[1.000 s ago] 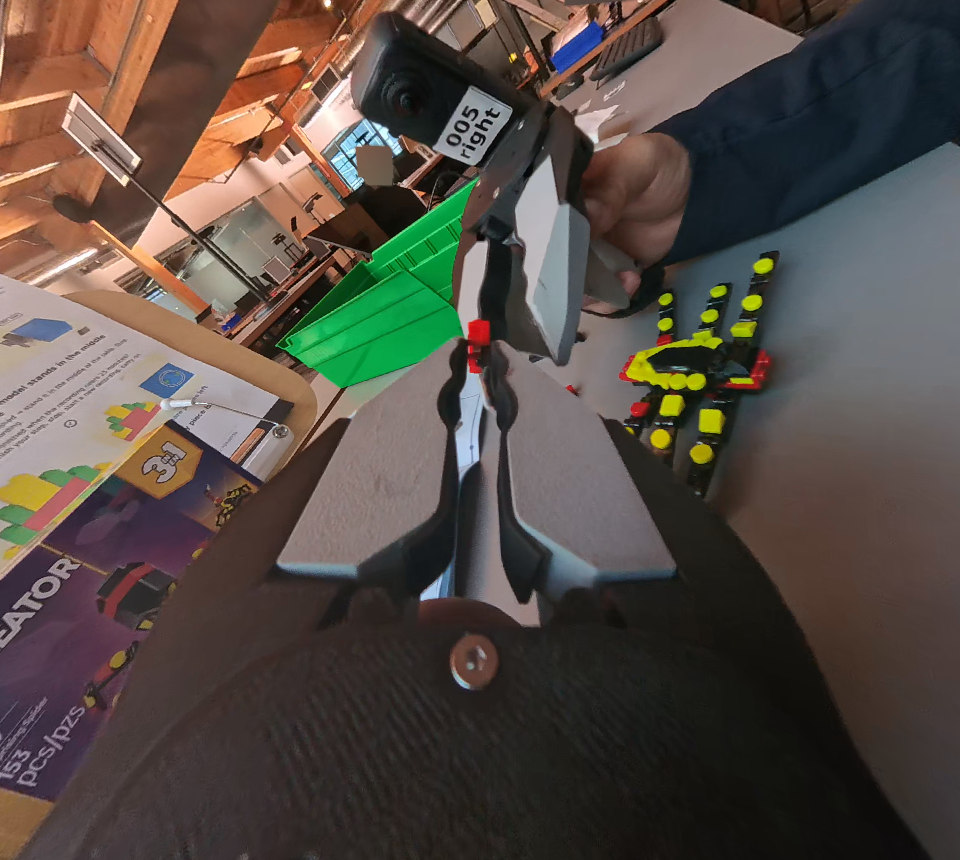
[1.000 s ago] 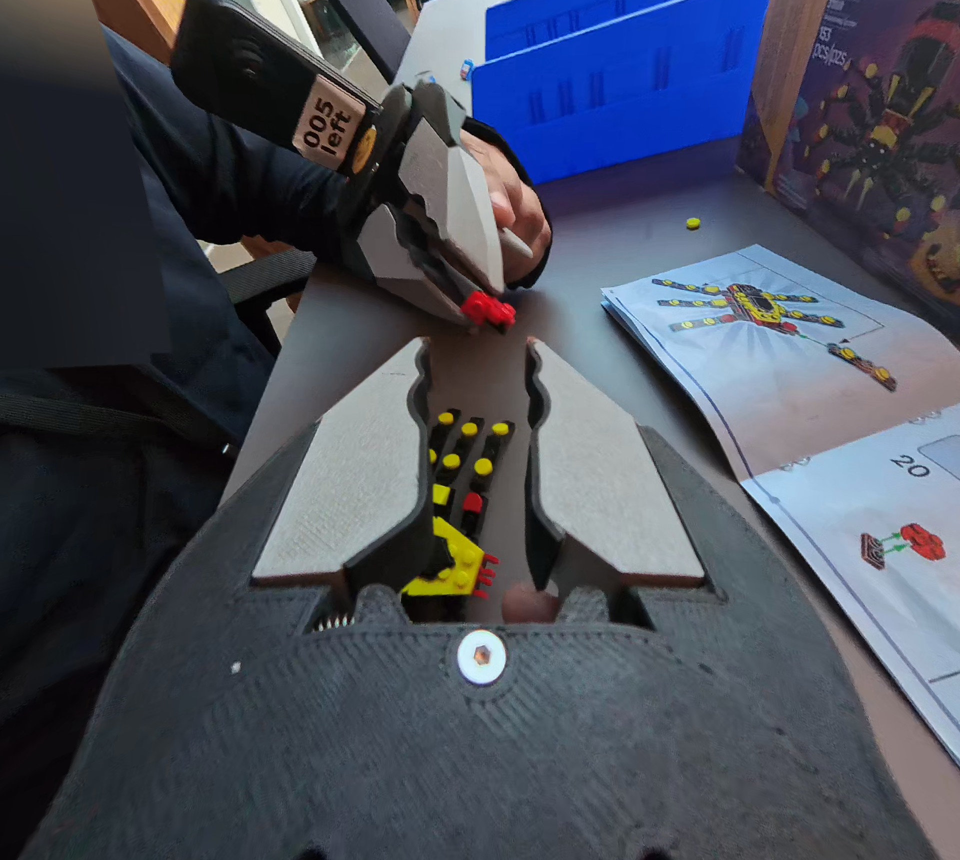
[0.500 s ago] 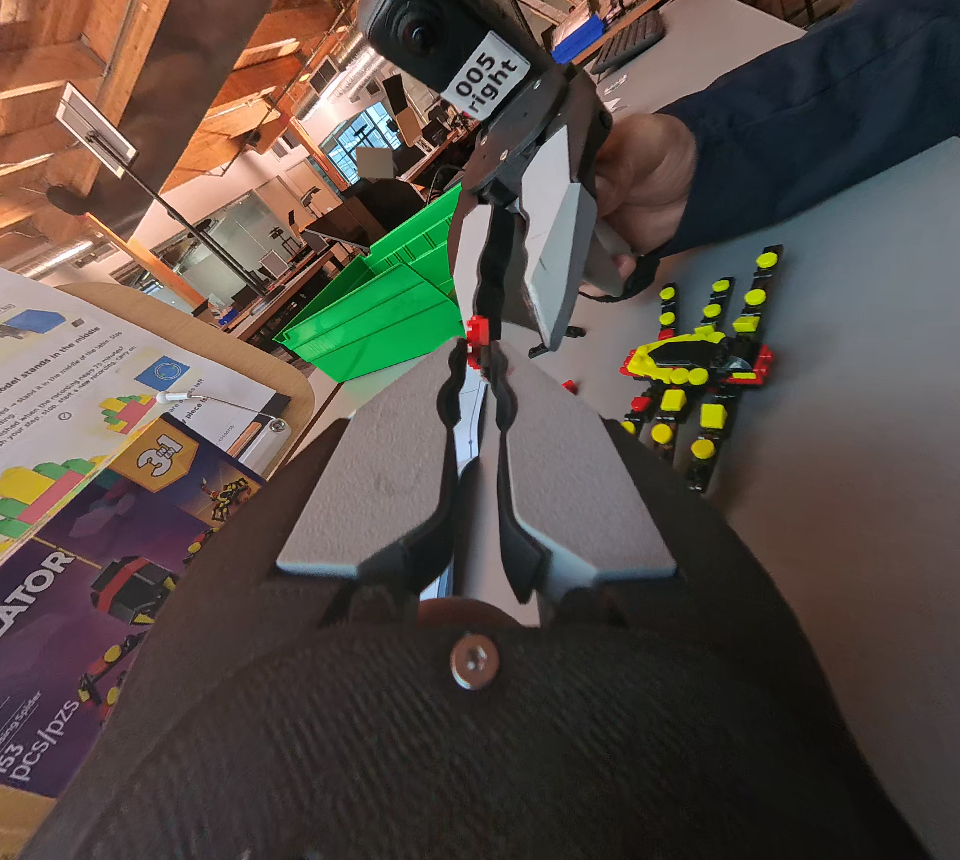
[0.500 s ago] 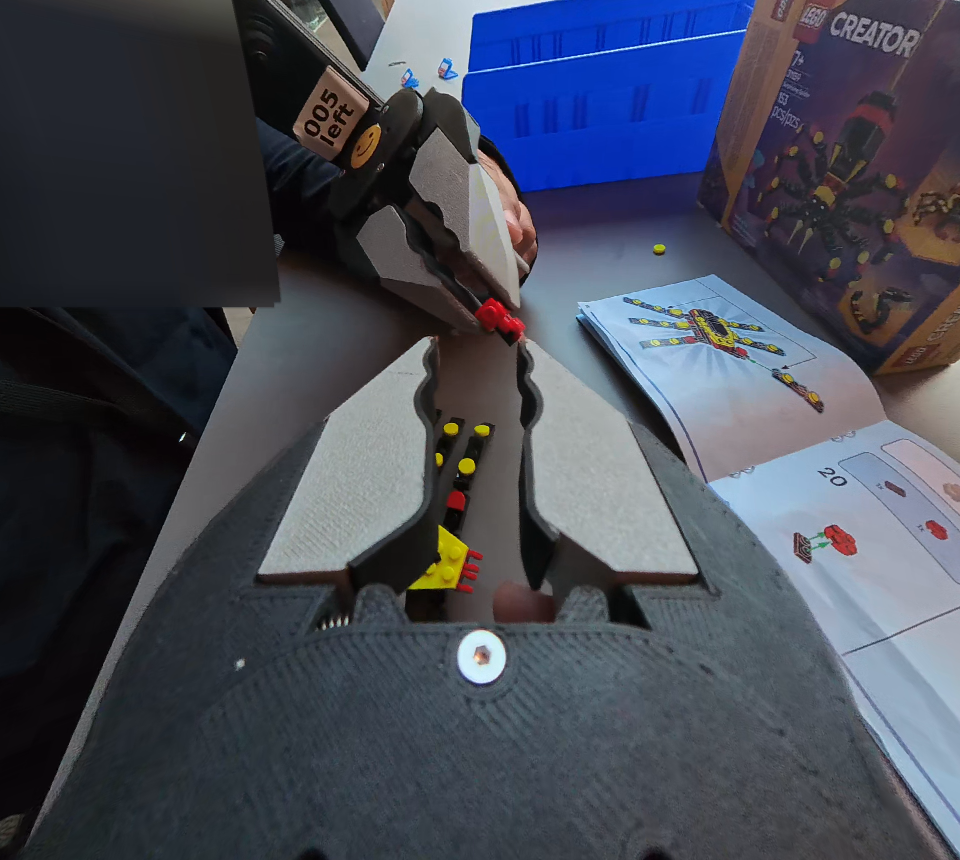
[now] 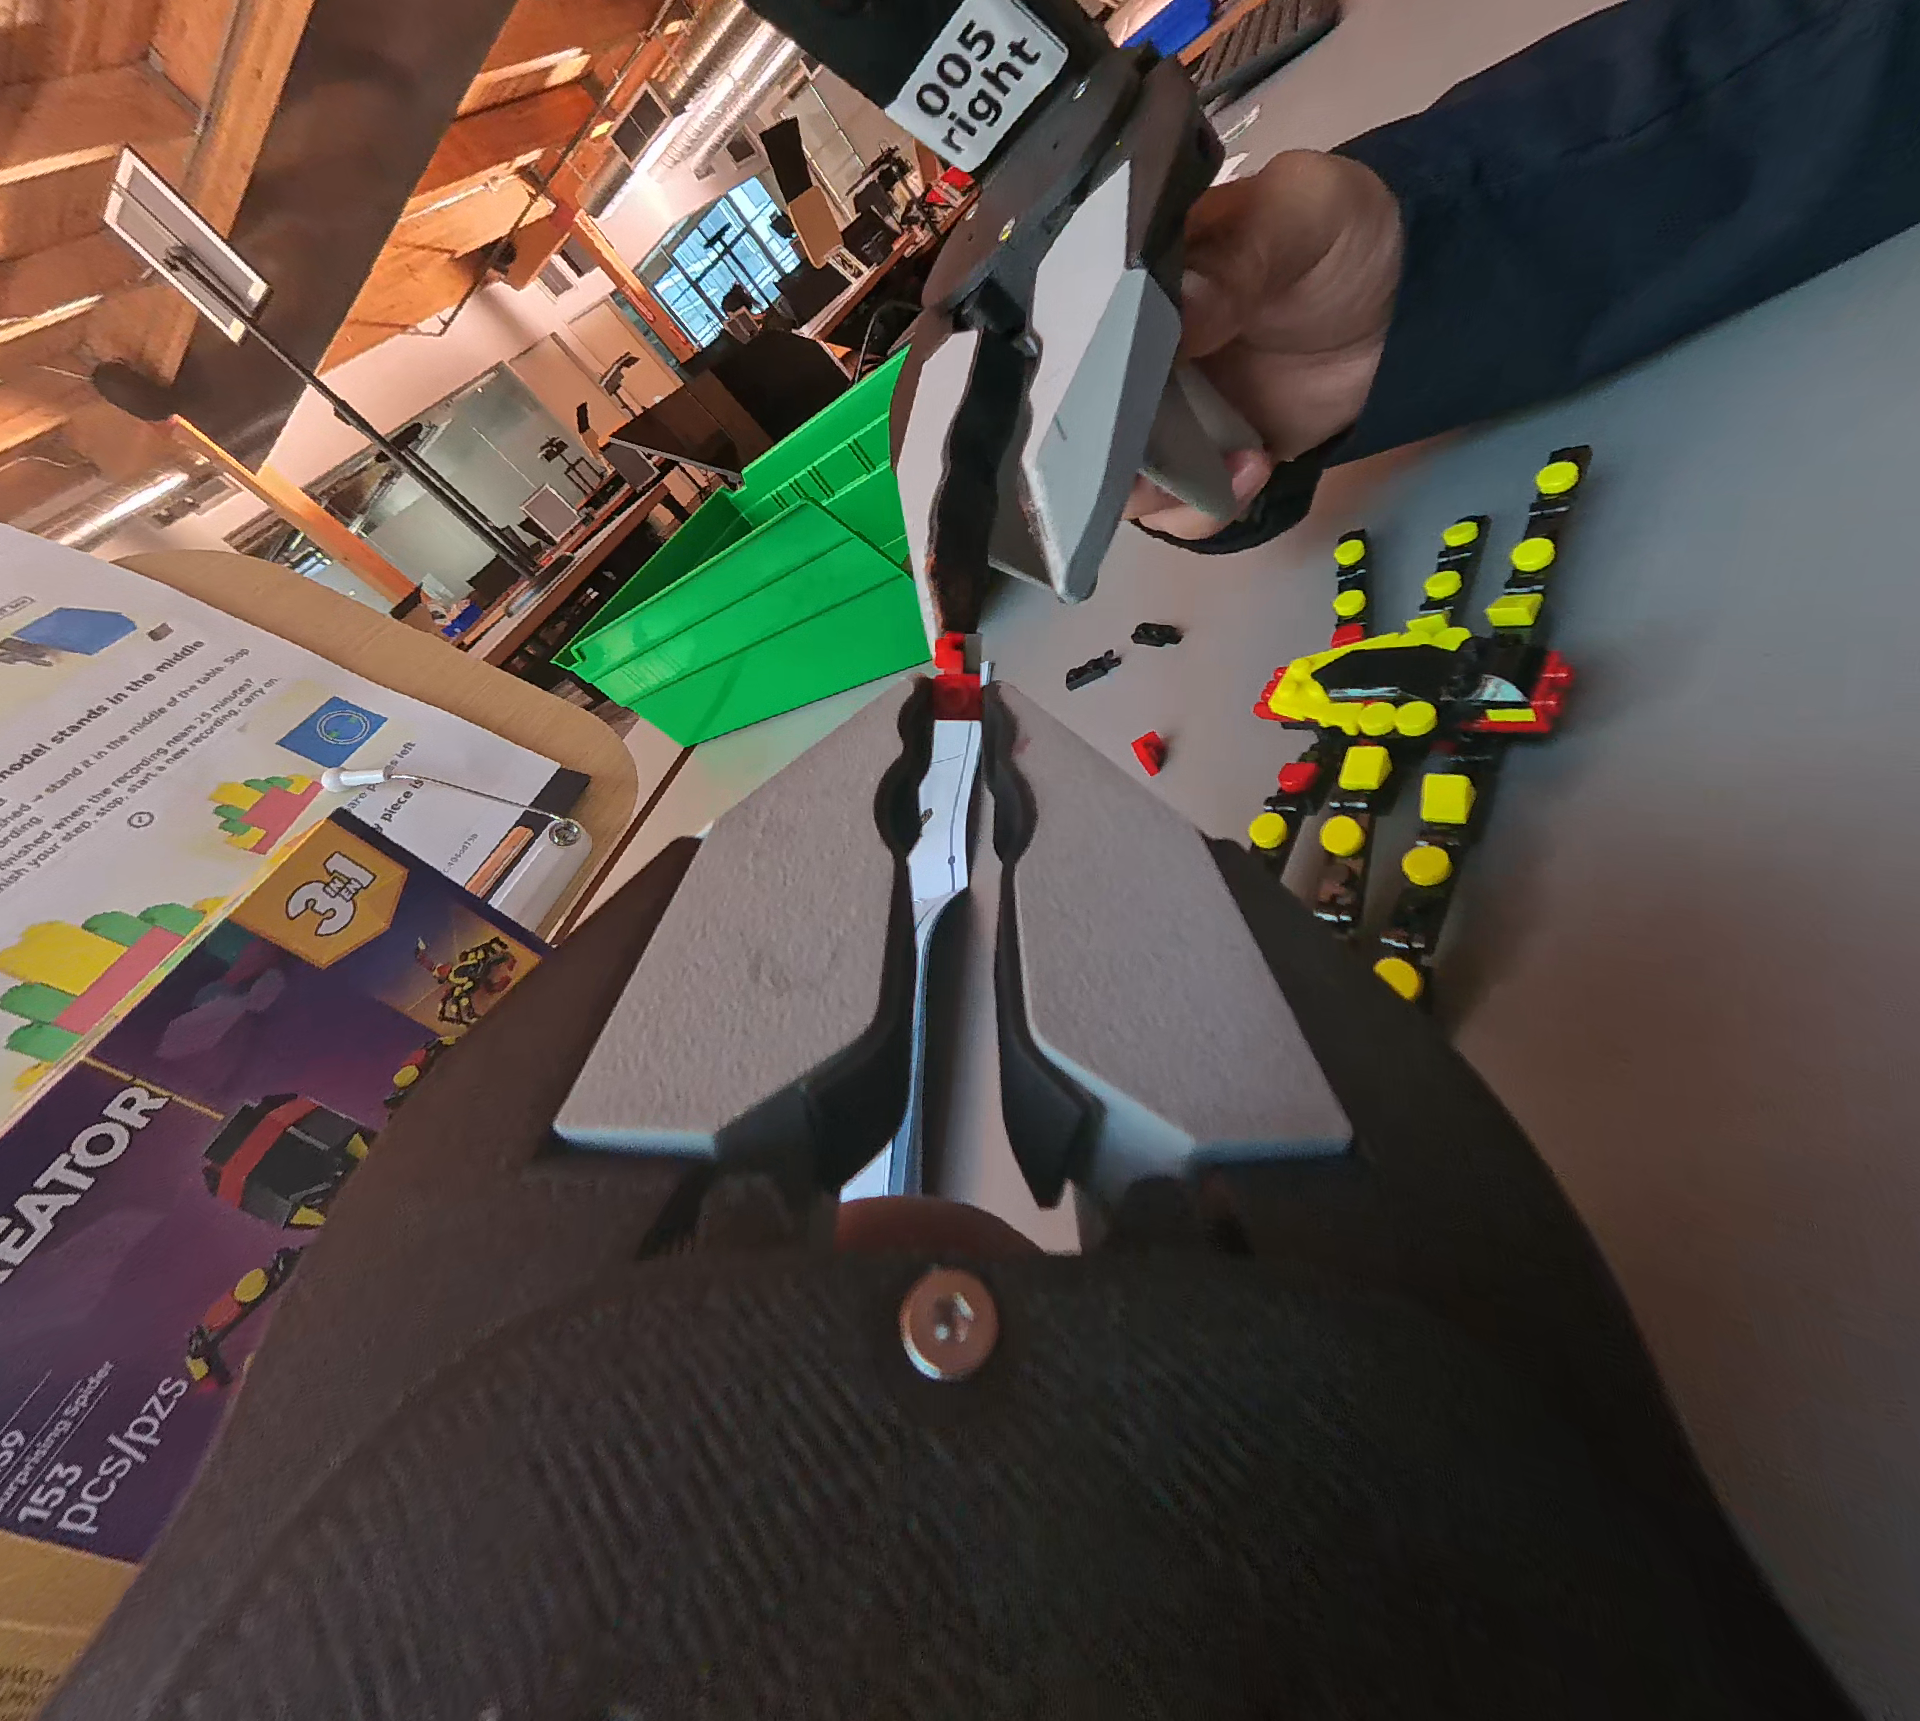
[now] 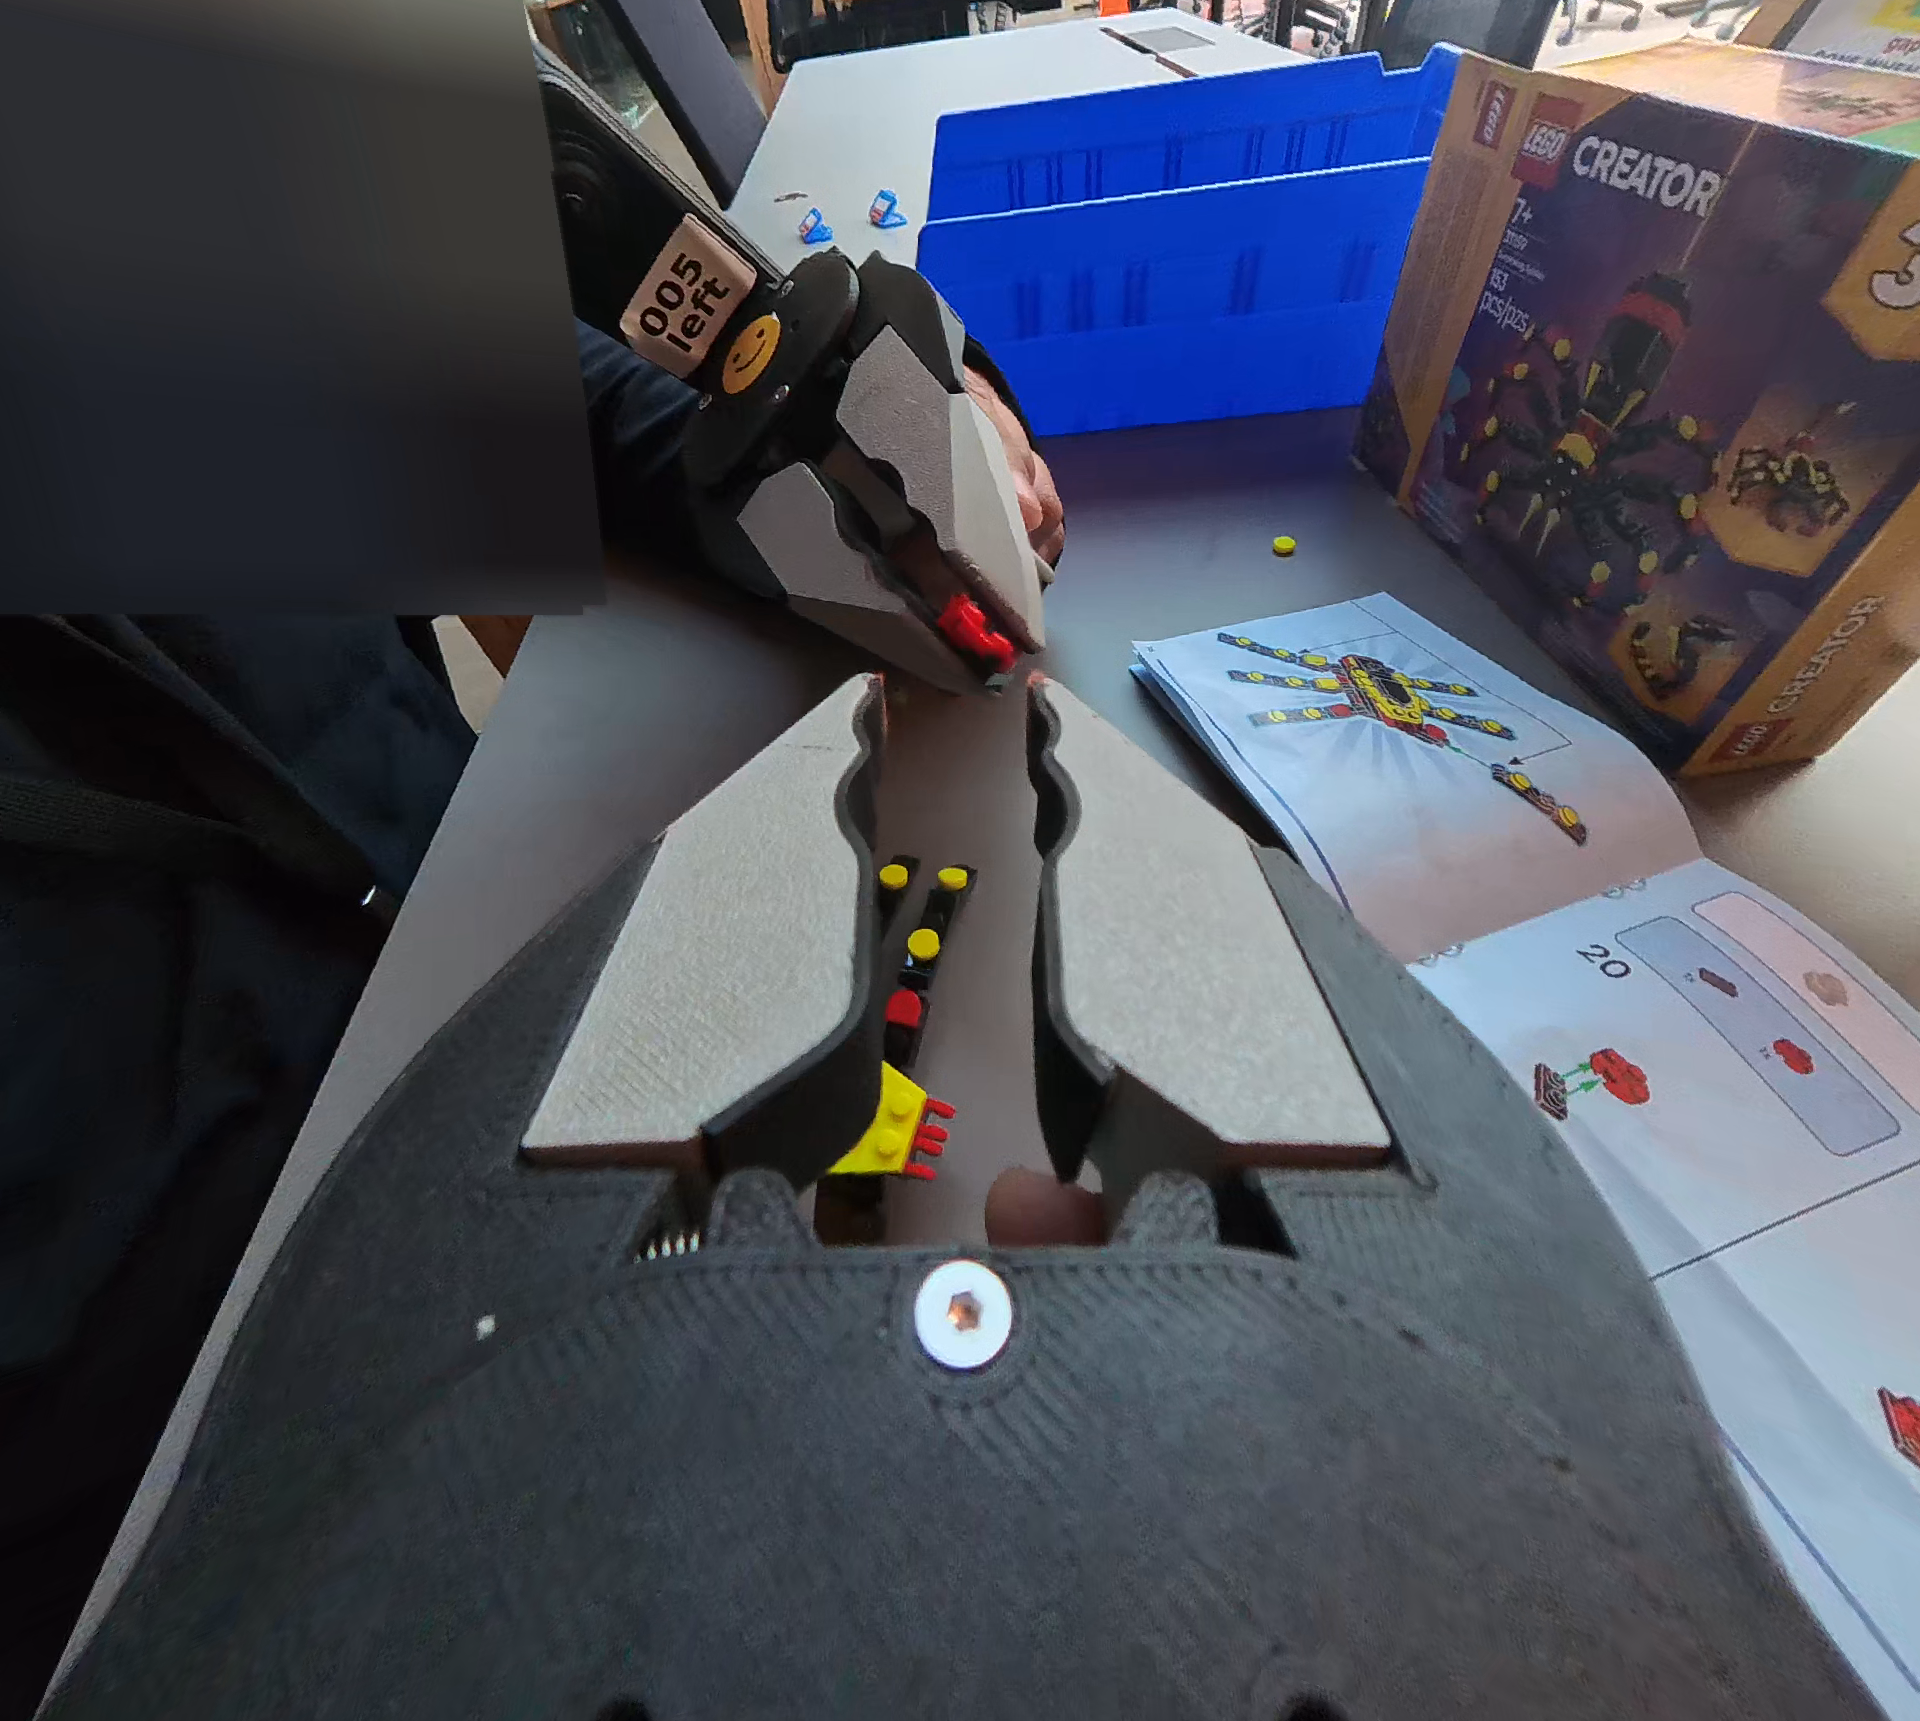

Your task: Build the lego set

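The left gripper (image 5: 957, 697), clamped on a small red brick assembly (image 5: 954, 676), presents it above the table to the spread-fingered, empty right gripper (image 6: 956, 695), presumably for joining, beside the part-built spider (image 5: 1403, 715).

Left gripper (image 6: 992, 648) tips meet right gripper (image 6: 956, 705) tips above the grey tabletop (image 6: 1195, 518), w/ a small red lego piece (image 6: 974, 630) pinched between the left's fingers. Below the right gripper lies the black-and-yellow spider lego model (image 5: 1403, 715). Open paper instruction booklet (image 6: 1455, 767) to the right of it; purple cardboard lego box (image 6: 1662, 424) behind booklet, blue plastic bin (image 6: 1174, 269) left of box
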`<state>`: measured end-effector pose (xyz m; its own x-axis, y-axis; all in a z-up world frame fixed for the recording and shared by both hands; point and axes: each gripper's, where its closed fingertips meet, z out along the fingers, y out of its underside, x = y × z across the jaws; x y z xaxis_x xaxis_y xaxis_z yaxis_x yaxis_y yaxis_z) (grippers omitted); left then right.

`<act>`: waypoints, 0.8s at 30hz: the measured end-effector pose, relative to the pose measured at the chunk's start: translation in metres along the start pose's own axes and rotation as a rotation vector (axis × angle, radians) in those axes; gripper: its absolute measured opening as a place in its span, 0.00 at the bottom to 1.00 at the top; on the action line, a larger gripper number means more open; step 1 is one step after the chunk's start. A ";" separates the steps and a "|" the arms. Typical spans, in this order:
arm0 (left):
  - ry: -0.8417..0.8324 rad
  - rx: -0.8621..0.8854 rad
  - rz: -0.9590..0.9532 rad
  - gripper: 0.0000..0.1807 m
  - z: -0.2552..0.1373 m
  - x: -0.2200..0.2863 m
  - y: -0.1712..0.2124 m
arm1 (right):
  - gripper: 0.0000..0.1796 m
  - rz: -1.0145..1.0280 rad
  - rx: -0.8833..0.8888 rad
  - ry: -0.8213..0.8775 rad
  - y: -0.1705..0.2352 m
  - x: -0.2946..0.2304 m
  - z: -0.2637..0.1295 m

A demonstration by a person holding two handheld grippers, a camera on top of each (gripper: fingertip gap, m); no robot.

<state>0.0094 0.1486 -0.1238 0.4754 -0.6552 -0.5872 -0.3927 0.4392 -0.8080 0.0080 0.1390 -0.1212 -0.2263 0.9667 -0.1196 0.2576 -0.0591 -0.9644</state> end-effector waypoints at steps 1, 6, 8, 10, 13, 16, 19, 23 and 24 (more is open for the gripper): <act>0.000 -0.001 0.001 0.03 0.000 0.000 0.000 | 0.13 0.007 -0.001 0.001 0.000 0.001 0.000; 0.005 -0.015 0.017 0.03 0.001 0.002 0.002 | 0.13 0.032 -0.008 0.004 0.002 0.004 0.001; 0.001 -0.046 0.058 0.03 0.002 0.004 0.005 | 0.12 0.043 -0.017 0.008 0.004 0.004 0.003; -0.005 -0.072 0.117 0.03 0.003 0.006 0.007 | 0.10 0.065 -0.044 0.025 0.010 0.008 0.007; -0.017 -0.120 0.215 0.03 0.004 0.010 0.010 | 0.08 0.099 -0.065 0.012 0.016 0.009 0.010; -0.028 -0.155 0.277 0.03 0.005 0.011 0.013 | 0.06 0.118 -0.074 -0.008 0.019 0.008 0.010; -0.035 -0.171 0.327 0.03 0.005 0.012 0.014 | 0.04 0.123 -0.084 -0.013 0.021 0.007 0.011; -0.047 -0.191 0.370 0.03 0.006 0.011 0.016 | 0.03 0.127 -0.092 -0.012 0.024 0.010 0.010; -0.049 -0.191 0.372 0.03 0.006 0.012 0.016 | 0.03 0.132 -0.089 -0.018 0.024 0.010 0.009</act>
<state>0.0133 0.1517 -0.1440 0.3088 -0.4411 -0.8427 -0.6817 0.5153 -0.5195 0.0033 0.1447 -0.1478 -0.2015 0.9473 -0.2491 0.3685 -0.1624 -0.9153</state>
